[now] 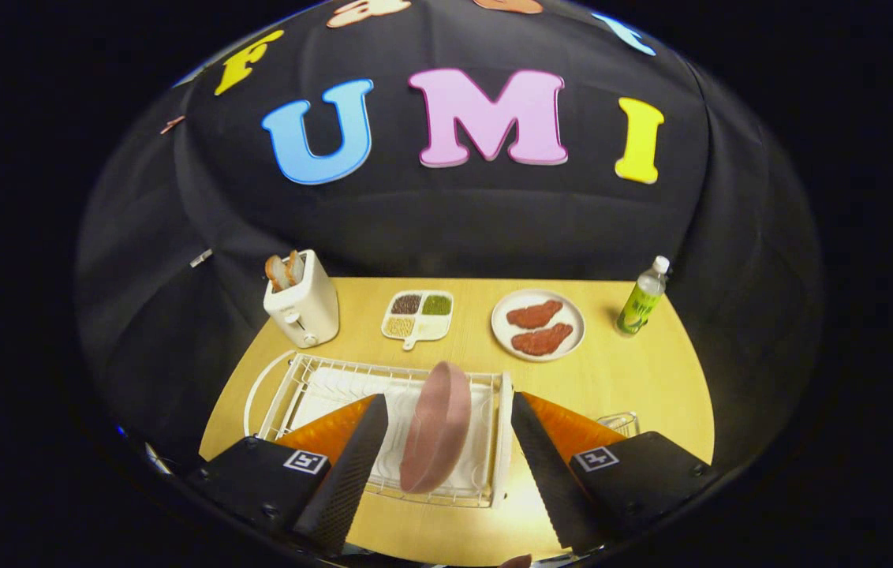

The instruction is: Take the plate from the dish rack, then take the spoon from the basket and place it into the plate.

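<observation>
A pink plate [437,426] stands on edge in the white wire dish rack [297,394] on the wooden table. My gripper [446,454] is open, its two fingers wide apart on either side of the plate, not touching it. The plate's rim sits between the fingertips, a little closer to the left finger [356,457]. A bit of a wire basket [620,424] pokes out behind the right finger [545,465]; the spoon is hidden.
Beyond the rack stand a white toaster [302,304] with bread at the left, a divided dish [419,317] of grains, a white plate [538,323] with two meat pieces, and a green bottle [641,300] at the right.
</observation>
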Demonstrator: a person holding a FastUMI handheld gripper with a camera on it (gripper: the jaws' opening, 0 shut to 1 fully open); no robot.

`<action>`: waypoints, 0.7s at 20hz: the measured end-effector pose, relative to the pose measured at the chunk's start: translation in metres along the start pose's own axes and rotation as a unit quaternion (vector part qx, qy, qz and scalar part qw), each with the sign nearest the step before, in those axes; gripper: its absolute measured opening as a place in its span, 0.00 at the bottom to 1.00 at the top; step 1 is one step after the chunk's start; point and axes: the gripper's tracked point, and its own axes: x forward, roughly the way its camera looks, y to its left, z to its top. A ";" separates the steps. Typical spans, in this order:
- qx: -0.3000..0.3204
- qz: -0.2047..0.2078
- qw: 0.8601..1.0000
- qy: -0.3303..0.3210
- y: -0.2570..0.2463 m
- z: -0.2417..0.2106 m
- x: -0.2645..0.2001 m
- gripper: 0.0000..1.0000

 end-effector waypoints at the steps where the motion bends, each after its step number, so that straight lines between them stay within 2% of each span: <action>1: 0.012 -0.007 1.000 0.014 0.002 -0.009 0.012 0.94; 3: 0.033 -0.032 0.998 0.041 0.001 -0.027 0.034 0.82; 6: 0.045 -0.076 0.994 0.064 -0.002 -0.048 0.058 0.71; 10: 0.026 -0.146 0.987 0.064 -0.014 -0.053 0.066 0.42; 13: -0.015 -0.189 0.980 0.064 -0.022 -0.047 0.060 0.20; 14: -0.021 -0.193 0.979 0.062 -0.022 -0.043 0.059 0.19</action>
